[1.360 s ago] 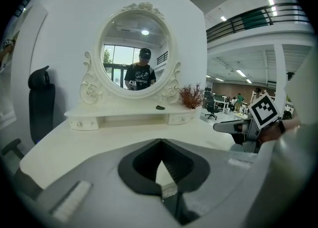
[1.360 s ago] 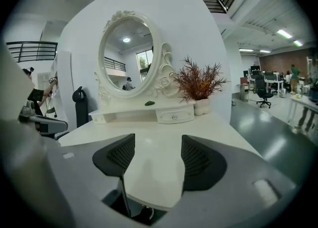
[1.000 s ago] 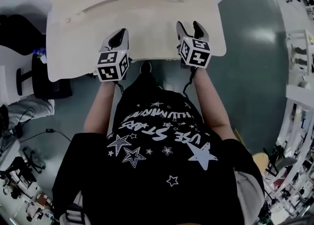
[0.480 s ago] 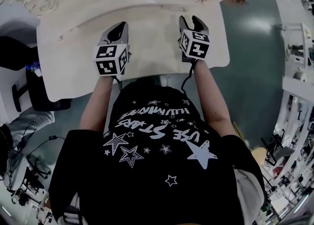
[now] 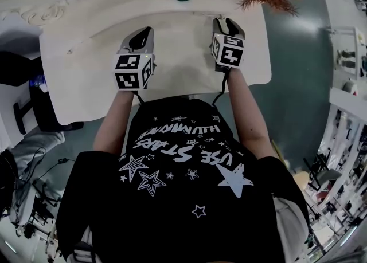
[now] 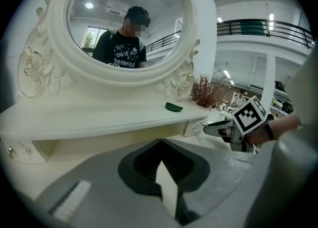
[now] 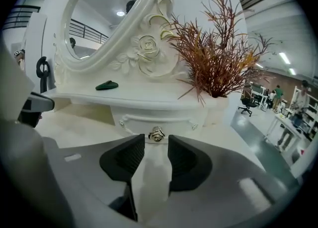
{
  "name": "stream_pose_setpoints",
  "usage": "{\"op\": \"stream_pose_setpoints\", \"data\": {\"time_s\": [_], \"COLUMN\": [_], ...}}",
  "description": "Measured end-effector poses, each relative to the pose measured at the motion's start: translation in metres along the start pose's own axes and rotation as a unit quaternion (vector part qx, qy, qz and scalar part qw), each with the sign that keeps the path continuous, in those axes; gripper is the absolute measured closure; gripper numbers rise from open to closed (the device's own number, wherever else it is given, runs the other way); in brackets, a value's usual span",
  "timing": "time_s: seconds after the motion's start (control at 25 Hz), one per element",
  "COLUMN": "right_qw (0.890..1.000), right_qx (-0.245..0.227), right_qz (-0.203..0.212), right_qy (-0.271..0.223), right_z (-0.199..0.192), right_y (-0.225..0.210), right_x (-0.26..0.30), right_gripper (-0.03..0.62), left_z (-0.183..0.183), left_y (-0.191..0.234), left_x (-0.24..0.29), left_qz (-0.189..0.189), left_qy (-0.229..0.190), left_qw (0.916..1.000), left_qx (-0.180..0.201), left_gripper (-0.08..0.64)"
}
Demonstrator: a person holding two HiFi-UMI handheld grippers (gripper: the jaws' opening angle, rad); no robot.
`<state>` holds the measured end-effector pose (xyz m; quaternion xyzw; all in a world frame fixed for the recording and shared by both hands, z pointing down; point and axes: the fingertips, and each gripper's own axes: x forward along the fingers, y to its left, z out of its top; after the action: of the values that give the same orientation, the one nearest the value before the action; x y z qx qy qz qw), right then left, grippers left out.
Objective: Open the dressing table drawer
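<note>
Dressing table [image 5: 74,84], white, with a carved oval mirror [image 6: 129,23] rising from a raised shelf at its back. The person stands at the table's six o'clock edge with both tools held over the top. A spray of dried reddish plant [image 7: 213,63] stands on the shelf at one o'clock from the right gripper [image 7: 156,140].

Left gripper [image 6: 160,141]: jaws pressed together at the tips, nothing held, poised above the bare tabletop and aimed at the shelf under the mirror. It appears idle in this step.

Right gripper: jaws spread and just now closing, aimed at the small drawer [image 7: 134,122] set in the shelf front below the plant. The drawer looks fully shut. Its rose-shaped metal knob [image 7: 157,133] sits at twelve o'clock, dead ahead of the gap and right at the jaw tips; the pads do not yet press on it. A small dark green object [image 6: 174,106] lies on the shelf at ten o'clock from the knob, well apart.

Step in hand, as judged: seat and pinch the knob. To do it well, advance until the knob lies between the ribbed pads rather than at their very tips. Close squarely on both sides, then draw straight back toward six o'clock, level with the drawer. The knob is small and rounded, so a tip-only grip may slip off.
</note>
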<state>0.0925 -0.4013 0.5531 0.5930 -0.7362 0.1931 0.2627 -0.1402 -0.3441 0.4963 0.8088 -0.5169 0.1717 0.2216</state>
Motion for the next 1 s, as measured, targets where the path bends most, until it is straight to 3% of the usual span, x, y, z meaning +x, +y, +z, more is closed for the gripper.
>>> {"op": "stream_pose_setpoints", "data": {"time_s": [0.36, 1.0], "right_qw": [1.000, 0.999], "right_qx": [-0.029, -0.034], "right_qz": [-0.006, -0.004], "right_qy": [-0.002, 0.012], "right_z": [0.0016, -0.0051], "right_y": [0.0009, 0.0012], "right_x": [0.0097, 0.0028], "right_gripper": [0.468, 0.470], "left_z": [-0.0018, -0.0029], "left_y": [-0.0028, -0.0066], "left_x": [0.0068, -0.0006], "left_qz": [-0.006, 0.004], "left_qy": [0.004, 0.000], "left_qw": [1.0000, 1.0000], "left_qx": [-0.002, -0.008], "left_gripper": [0.560, 0.560]}}
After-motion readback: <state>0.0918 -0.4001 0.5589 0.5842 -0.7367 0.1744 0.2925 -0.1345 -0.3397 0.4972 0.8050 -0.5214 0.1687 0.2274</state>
